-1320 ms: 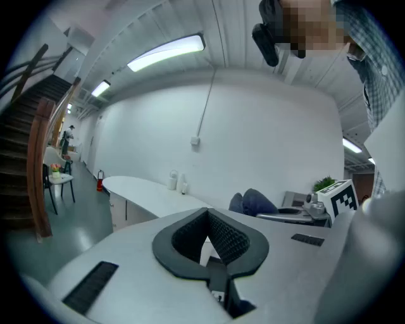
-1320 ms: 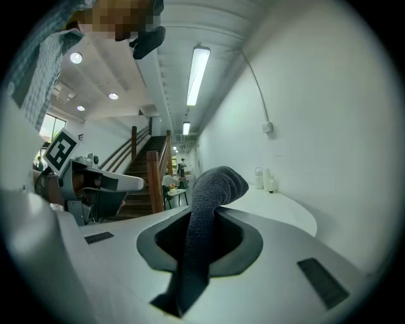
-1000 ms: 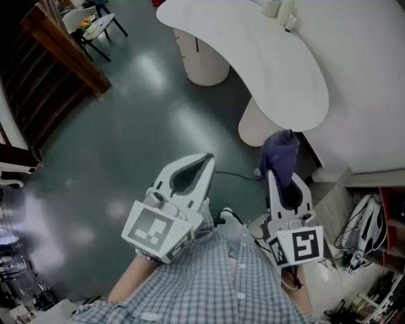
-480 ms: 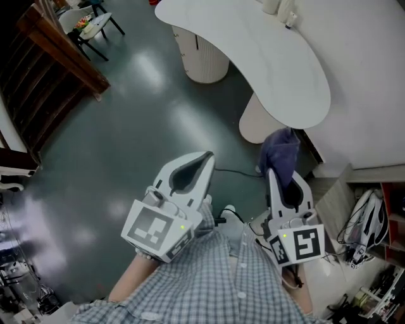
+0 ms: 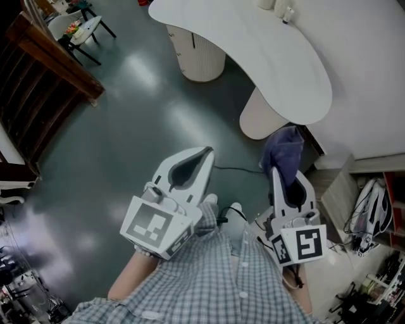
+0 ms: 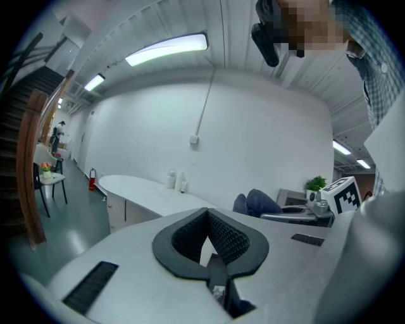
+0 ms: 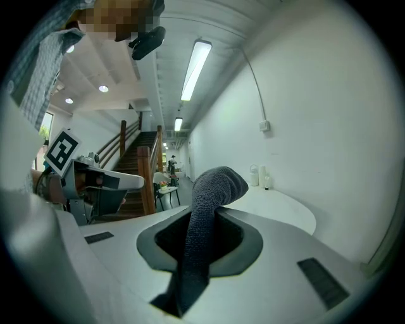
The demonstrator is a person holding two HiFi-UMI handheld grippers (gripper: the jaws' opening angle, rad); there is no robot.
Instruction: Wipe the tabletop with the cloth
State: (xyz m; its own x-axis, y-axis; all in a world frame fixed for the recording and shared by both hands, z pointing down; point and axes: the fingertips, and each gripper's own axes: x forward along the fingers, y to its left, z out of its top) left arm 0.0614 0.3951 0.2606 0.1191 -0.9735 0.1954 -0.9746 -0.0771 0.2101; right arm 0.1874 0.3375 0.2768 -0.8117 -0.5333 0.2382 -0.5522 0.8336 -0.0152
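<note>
The white curved tabletop [image 5: 278, 57] lies ahead at the upper right, on two ribbed pedestals. My right gripper [image 5: 279, 169] is shut on a dark blue cloth [image 5: 283, 150], which bulges out past its tips and hangs short of the table's near end. In the right gripper view the cloth [image 7: 212, 190] rises between the jaws, with the tabletop [image 7: 278, 205] beyond. My left gripper [image 5: 205, 154] is held beside it over the floor, shut with nothing in it. In the left gripper view the tabletop [image 6: 145, 193] is ahead, and the cloth [image 6: 259, 202] shows at the right.
Small bottles [image 5: 285, 12] stand at the table's far end by the white wall. A wooden stair railing [image 5: 50, 57] runs along the left, with a small table and chairs [image 5: 82, 28] behind it. A cable [image 5: 234, 169] lies on the floor. Cluttered shelves [image 5: 373, 215] are at the lower right.
The table has drifted slightly lower and nearer in the head view. Both grippers keep their pose, and the cloth stays held.
</note>
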